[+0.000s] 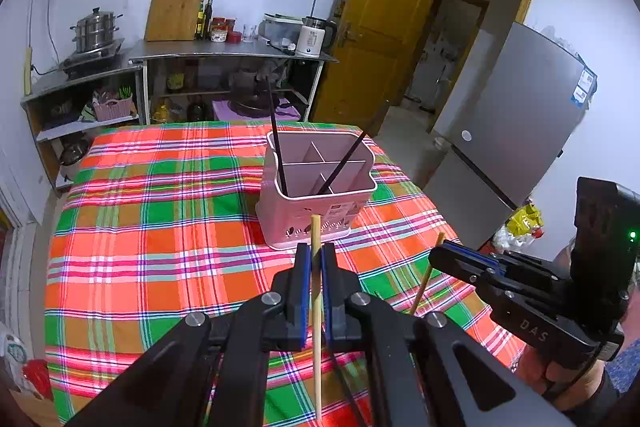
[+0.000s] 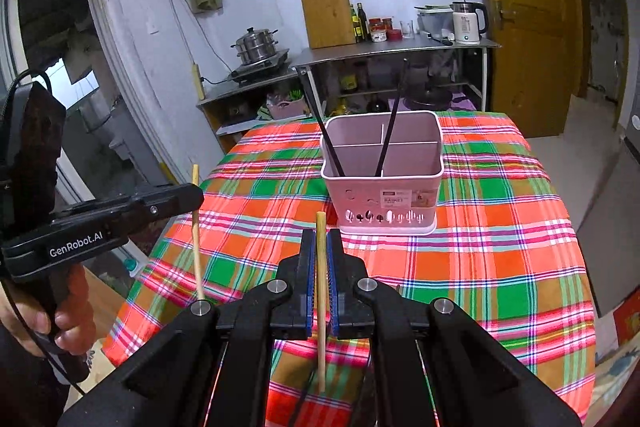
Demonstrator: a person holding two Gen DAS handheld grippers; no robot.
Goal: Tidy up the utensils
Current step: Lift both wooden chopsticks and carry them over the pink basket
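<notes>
The left gripper [image 1: 316,259] clamps 1 pale wooden chopstick [image 1: 317,307] upright between its blue pads. Just ahead stands a pink utensil holder [image 1: 316,211] with 2 black chopsticks [image 1: 276,131] leaning inside. To its right, the right gripper [image 1: 440,251] pinches another wooden chopstick [image 1: 426,277].

1. A home kitchen is shown.
2. A steamer pot [image 2: 256,45] is set on a stove [image 2: 260,69].
3. A kettle [image 2: 467,23], a cutting board [image 2: 328,15] and a fridge [image 1: 516,131] are seen.
</notes>
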